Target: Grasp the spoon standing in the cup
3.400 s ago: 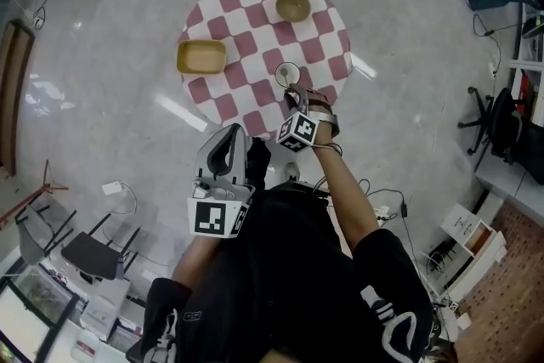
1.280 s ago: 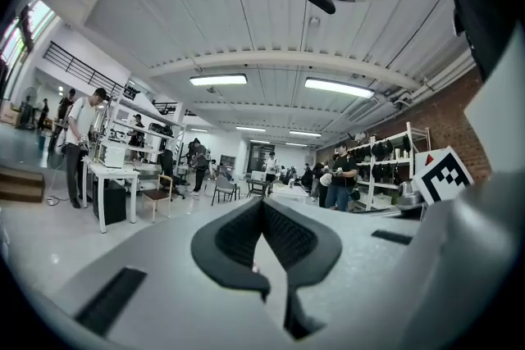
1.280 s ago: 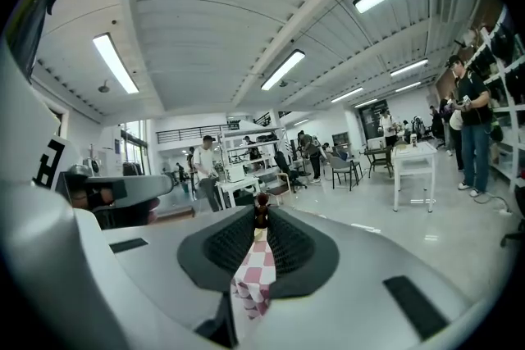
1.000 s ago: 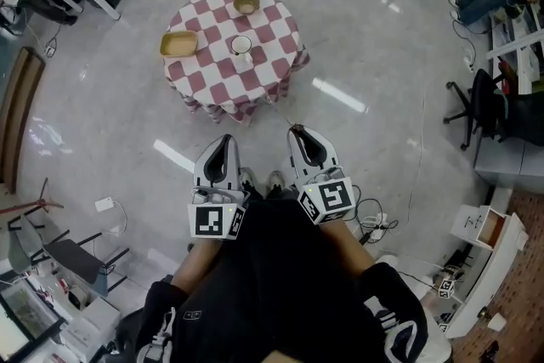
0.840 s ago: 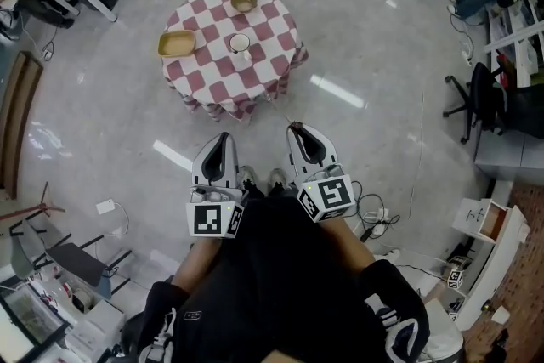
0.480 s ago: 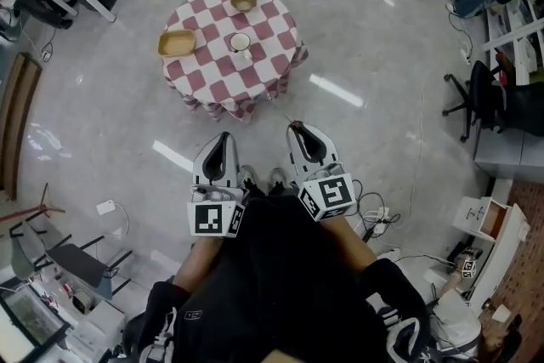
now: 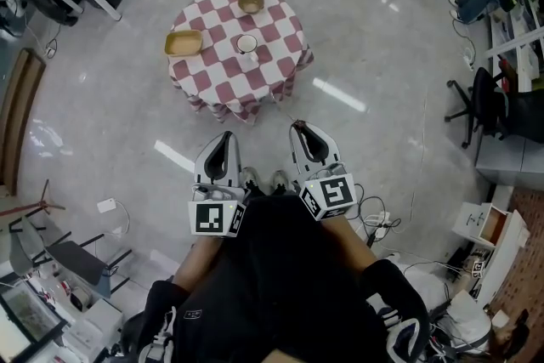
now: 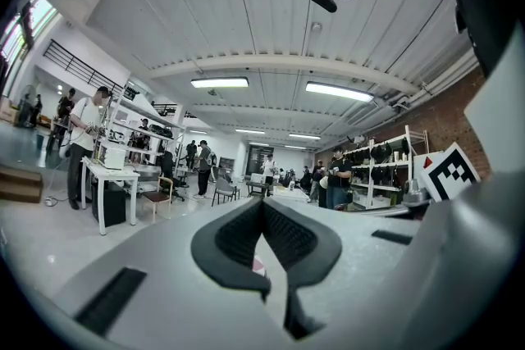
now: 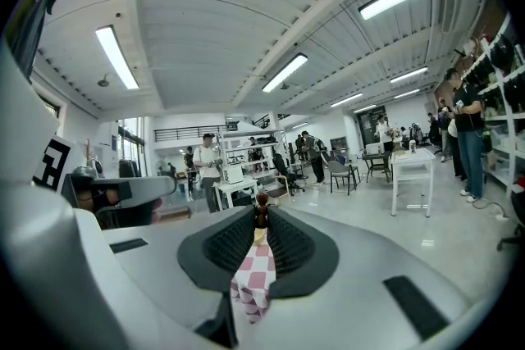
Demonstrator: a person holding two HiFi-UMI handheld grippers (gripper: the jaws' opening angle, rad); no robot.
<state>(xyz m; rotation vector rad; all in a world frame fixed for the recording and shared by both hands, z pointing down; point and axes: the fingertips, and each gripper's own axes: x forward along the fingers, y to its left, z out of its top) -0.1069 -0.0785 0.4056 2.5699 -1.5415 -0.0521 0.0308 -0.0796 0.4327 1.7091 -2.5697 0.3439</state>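
A few seconds ago my right claw [image 7: 296, 126] was out over the round checked table [image 7: 223, 81], down at the cup [image 7: 247, 43]. Now it is drawn back close to my body, level with my left claw [image 7: 226, 134] and well apart from the table. Over the last half second only the table has slid a little in the head view.

My right claw pinches the spoon [image 9: 261, 211]: its dark end pokes up between the ribbed pads, with a pale stretch below it. My left claw is pressed together at the tips, with nothing in it.

From the head view the spoon is too thin to make out, and the cup looks like a plain white ring. Through both claws' gaps I see only slivers of checked cloth. The spoon's lower part is hidden behind my pads.
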